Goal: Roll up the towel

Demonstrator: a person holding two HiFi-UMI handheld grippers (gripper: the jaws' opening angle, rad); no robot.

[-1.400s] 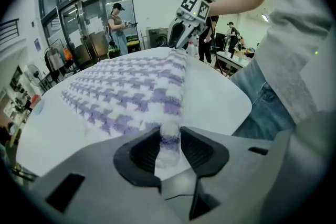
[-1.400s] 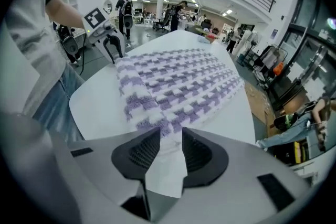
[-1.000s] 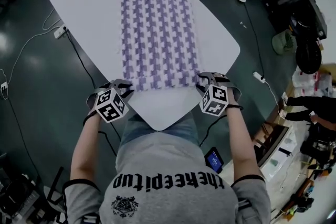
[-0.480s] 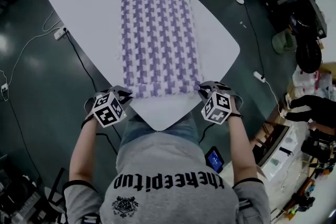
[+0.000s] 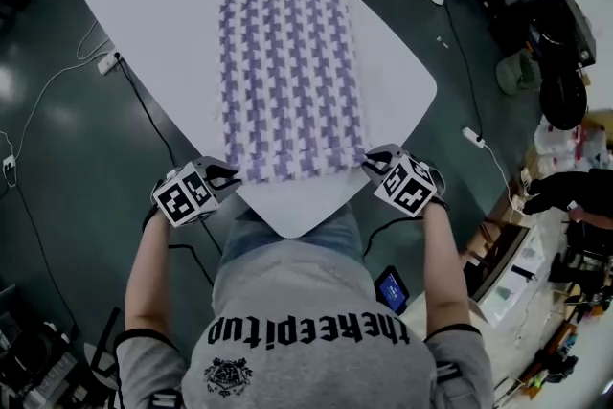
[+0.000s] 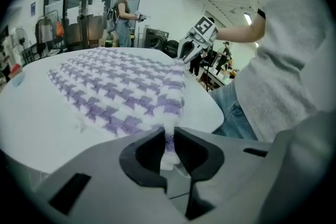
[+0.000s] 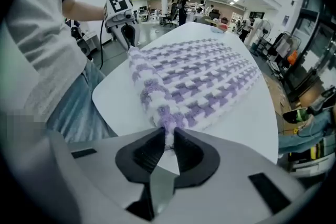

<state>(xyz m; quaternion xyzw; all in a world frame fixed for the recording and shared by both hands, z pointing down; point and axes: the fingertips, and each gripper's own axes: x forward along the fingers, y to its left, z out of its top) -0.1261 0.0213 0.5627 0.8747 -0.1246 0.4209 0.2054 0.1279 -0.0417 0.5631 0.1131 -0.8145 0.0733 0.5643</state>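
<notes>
Pinching the two near corners is how the towel is held: the left claw has its jaws nearly together on the near left corner, with cloth bunched between the pads. The right claw is clamped the same way on the near right corner. Both sets of jaws have just been closing onto the cloth, the left easing back a shade at the end.

The towel, a purple and white check, lies spread lengthwise down the middle of the white desk. Its far end is flat, and its near edge is drawn up into a low ridge between the two claws, close to the desk's near rim.

It looks thick, soft and light, with no stiffness of its own, so it should sag between the grips and bend wherever it is led. The nubbly weave probably gives the pads good purchase, and nothing about it is fragile. The corners are the sensible hold, since they keep the edge straight across for an even roll. Leading with one side would likely skew it.
</notes>
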